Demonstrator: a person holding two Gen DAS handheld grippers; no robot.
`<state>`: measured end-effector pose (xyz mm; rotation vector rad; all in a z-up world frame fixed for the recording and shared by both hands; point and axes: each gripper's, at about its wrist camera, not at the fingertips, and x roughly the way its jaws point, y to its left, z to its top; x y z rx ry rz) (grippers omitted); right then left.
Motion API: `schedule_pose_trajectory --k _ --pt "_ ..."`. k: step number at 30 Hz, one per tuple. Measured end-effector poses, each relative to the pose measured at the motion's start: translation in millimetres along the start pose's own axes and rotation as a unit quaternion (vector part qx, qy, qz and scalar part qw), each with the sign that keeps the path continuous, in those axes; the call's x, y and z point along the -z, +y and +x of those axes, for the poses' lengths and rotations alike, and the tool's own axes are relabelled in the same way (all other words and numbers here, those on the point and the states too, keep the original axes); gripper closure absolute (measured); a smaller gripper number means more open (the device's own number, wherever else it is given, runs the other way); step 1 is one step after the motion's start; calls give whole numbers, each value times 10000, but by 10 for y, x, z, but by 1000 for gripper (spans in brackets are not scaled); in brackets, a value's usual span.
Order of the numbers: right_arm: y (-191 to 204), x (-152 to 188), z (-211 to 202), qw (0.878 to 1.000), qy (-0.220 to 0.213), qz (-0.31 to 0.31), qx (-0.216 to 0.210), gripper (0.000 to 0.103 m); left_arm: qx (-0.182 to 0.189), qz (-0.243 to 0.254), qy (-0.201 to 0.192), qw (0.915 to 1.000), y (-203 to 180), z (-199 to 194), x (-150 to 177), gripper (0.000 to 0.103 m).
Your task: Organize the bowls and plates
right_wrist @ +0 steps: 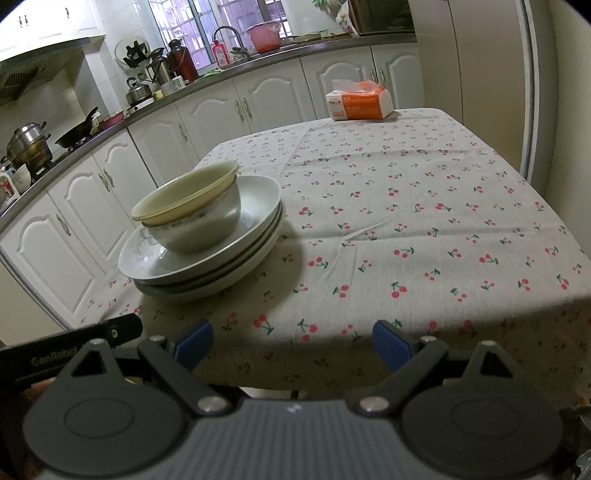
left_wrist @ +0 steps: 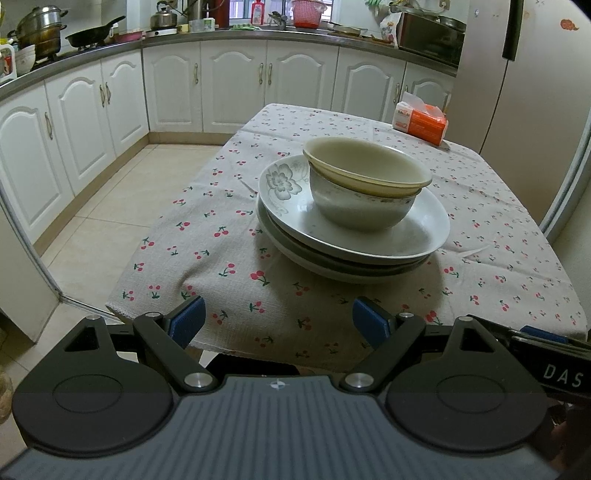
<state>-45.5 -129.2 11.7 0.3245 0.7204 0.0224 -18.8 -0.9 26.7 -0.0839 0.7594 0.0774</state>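
Left gripper: jaws spread wide, nothing between the blue pads, hovering at the near edge of the table. Right gripper: same, jaws apart, empty, also at the near edge, further along to the right.

Dish stack sits on the cherry-print tablecloth, ahead of the left gripper and off to the left in the right wrist view. Neither gripper touches it. Bottom up: stacked plates, the top one a white plate with grey flower print, then a white bowl standing upright on it, then a cream bowl nested inside the white one, rim sitting slightly tilted.

Orange tissue pack at the far right corner of the table, well apart from the stack.

Behind: white cabinets, counter with wok, steamer pot, kettle, pink basket.
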Motion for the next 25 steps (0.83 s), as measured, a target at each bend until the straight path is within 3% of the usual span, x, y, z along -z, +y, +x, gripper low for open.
schedule_pose_trajectory --k 25 --pt "-124 -41 42 9998 -28 200 -41 10 193 -149 -82 9997 41 58 -54 0"
